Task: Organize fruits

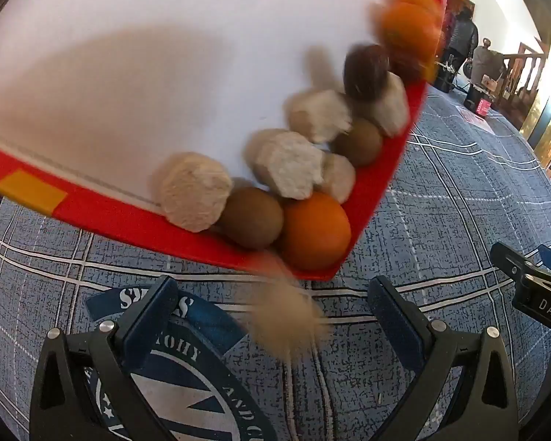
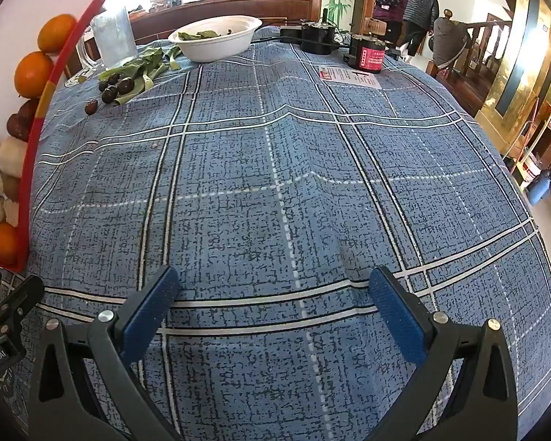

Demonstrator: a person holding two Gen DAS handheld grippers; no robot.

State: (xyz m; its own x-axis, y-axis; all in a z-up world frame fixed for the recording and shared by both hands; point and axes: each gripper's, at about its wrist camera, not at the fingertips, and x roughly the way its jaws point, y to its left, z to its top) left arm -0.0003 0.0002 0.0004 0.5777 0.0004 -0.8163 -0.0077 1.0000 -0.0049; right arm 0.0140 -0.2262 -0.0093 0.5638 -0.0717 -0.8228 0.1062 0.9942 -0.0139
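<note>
**Above the desk: tray tilted, fruit piling at its low corner**

Above the blue checked desk [image 2: 275,191], a red-rimmed white tray [image 1: 371,198] is tilting steeply. Oranges [image 1: 314,233], brown fruit [image 1: 251,217] and pale chunks [image 1: 194,191] are crowding against its lower rim. A blurred tan piece [image 1: 286,318], possibly a fruit, is showing just below the corner. The left tool [image 1: 273,323] is standing open and empty. The right tool [image 2: 273,316] is likewise gaping over bare cloth.

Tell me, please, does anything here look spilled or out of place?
Yes. The red-rimmed tray is tilted steeply, so the fruits crowd its lower rim. One blurred brown piece is already off the tray, above the blue cloth. Both grippers are open and hold nothing.
</note>
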